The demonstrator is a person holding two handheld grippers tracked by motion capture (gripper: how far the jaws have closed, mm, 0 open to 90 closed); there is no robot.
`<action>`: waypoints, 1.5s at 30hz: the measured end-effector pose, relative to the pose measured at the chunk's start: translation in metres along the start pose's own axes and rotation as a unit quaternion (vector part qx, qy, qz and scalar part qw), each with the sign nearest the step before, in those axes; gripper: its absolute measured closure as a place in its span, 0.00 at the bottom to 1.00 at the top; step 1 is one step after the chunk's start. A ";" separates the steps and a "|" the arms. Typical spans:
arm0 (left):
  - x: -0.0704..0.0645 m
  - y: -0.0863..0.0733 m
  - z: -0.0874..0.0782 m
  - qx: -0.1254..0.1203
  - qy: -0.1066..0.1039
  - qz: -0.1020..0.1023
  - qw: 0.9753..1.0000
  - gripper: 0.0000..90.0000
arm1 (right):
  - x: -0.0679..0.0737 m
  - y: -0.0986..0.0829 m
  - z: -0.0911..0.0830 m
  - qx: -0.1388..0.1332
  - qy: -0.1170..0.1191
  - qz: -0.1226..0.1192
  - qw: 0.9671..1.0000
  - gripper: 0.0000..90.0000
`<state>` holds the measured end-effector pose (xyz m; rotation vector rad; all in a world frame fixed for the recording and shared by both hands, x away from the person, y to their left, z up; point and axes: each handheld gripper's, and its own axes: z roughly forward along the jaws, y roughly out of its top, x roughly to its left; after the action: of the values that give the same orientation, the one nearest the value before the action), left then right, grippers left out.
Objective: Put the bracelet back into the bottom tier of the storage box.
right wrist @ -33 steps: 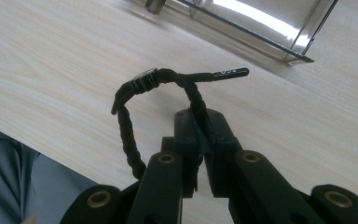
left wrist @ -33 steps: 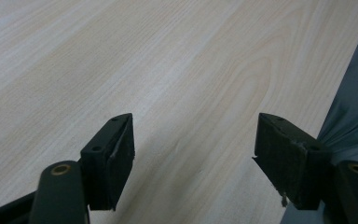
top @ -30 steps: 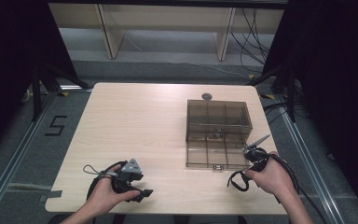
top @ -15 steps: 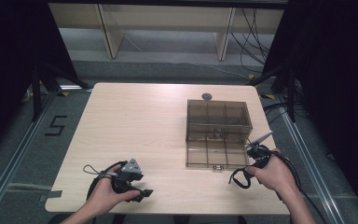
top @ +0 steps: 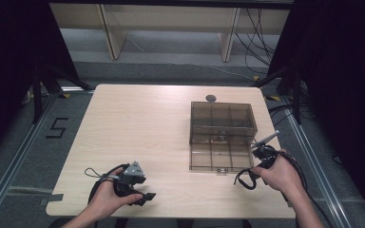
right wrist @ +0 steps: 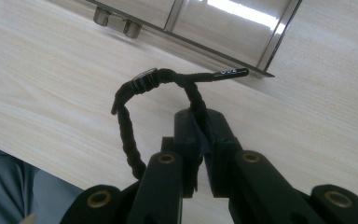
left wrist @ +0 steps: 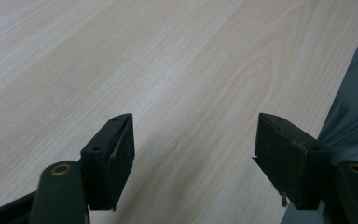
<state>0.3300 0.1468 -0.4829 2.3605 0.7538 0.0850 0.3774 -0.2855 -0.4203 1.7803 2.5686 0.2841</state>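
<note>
A brown see-through compartment box [top: 222, 124] stands open on the right half of the table, its flat half [top: 218, 159] lying toward me. My right gripper [top: 255, 166] sits just off the box's near right corner, shut on a black braided cord [right wrist: 127, 126] that loops out in front of the jaws [right wrist: 200, 116]. That cord loop [top: 241, 181] rests on the table by the hand. The box's edge [right wrist: 223, 28] and its latch [right wrist: 116, 23] lie just beyond the cord. My left gripper [top: 145, 196] rests at the front left, open [left wrist: 193, 140] over bare wood.
A small dark round object [top: 211, 98] lies at the table's far edge behind the box. The light wooden table [top: 138, 128] drops off close to both hands at the front. Shelving and cables stand beyond the table.
The right hand and its gripper have crept slightly toward the box with the cord still pinched. The left gripper has not moved.
</note>
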 end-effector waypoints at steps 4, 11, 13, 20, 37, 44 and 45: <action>0.000 0.000 0.000 0.000 0.000 0.001 1.000 0.32 | -0.001 0.002 -0.001 -0.005 0.000 0.001 1.000 0.94; 0.000 0.000 0.000 0.000 0.000 0.001 1.000 0.32 | -0.002 0.005 -0.001 -0.012 -0.003 0.012 1.000 0.94; 0.000 0.000 0.000 0.000 0.000 0.001 1.000 0.32 | 0.000 0.006 -0.004 0.000 0.002 0.024 1.000 0.94; 0.000 0.000 0.000 0.000 0.000 0.001 1.000 0.32 | -0.004 0.009 -0.004 -0.003 -0.002 0.012 1.000 0.94; -0.002 0.000 0.001 -0.011 0.000 -0.011 1.000 0.32 | -0.004 0.016 -0.009 0.001 0.002 0.027 1.000 0.94; -0.003 0.000 0.001 -0.014 0.000 -0.014 1.000 0.32 | -0.007 0.019 -0.007 -0.010 -0.008 0.019 1.000 0.94; -0.003 0.000 0.001 -0.014 0.000 -0.014 1.000 0.32 | -0.007 0.020 -0.007 -0.008 -0.005 0.018 1.000 0.94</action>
<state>0.3279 0.1447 -0.4834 2.3221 0.7813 0.0827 0.3973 -0.2865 -0.4110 1.8194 2.5221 0.2955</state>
